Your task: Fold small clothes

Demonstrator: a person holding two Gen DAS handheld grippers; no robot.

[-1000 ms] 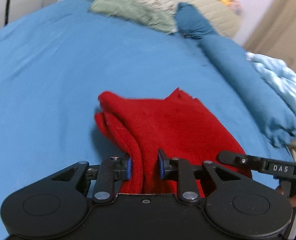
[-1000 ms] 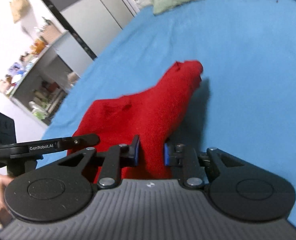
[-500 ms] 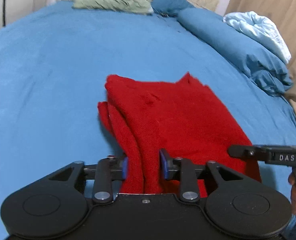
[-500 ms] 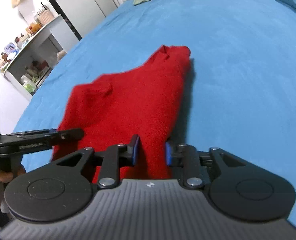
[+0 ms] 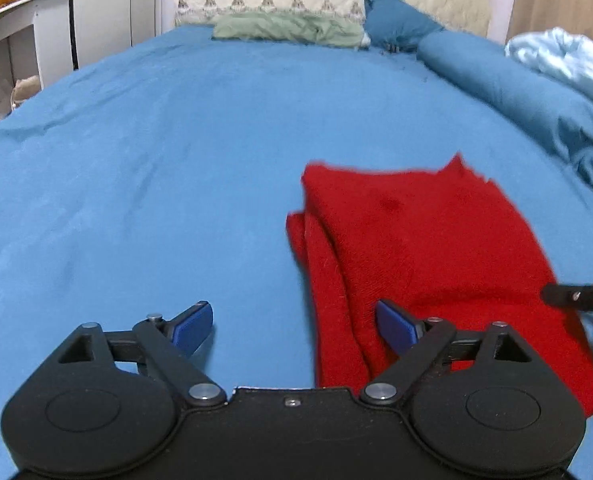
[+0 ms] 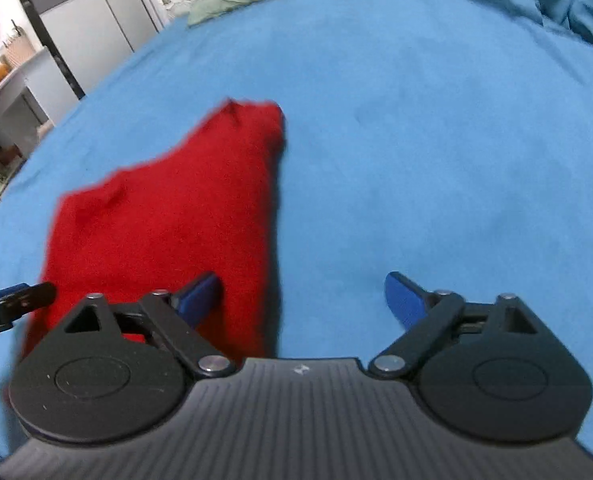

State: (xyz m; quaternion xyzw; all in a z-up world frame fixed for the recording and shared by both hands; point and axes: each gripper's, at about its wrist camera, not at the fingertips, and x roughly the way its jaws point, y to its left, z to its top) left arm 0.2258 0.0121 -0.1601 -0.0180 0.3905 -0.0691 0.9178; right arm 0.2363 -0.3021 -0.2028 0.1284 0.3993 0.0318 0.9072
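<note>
So this is the let-go at the end of a fold. The red knit garment (image 5: 424,256) is lying folded on the blue bedsheet (image 5: 156,152), layers stacked, with the doubled edges showing along its left side in the left wrist view. It's sitting toward the near part of the bed, well apart from the green cloth (image 5: 288,30) up by the headboard and the rolled blue duvet (image 5: 508,84) on the right.

Both claws have just been opening. The left gripper (image 5: 294,326) is standing wide now, gripping nothing; the garment's near left edge is lying between its blue pads (image 5: 396,326), but they aren't pressing on it. Same story with the right gripper (image 6: 302,298): jaws spread as far as they go, the left pad hovering over the garment's right edge and the other one over bare sheet. So neither one is holding any fabric at this point.

My read: this fold is basically being finished, and the garment looks like a fairly tidy packet already, though the far end is tapering a bit unevenly in the right wrist view. Next move is probably calling for backing both grippers out without dragging the top layer, then either doing one more fold across or setting it aside.
</note>
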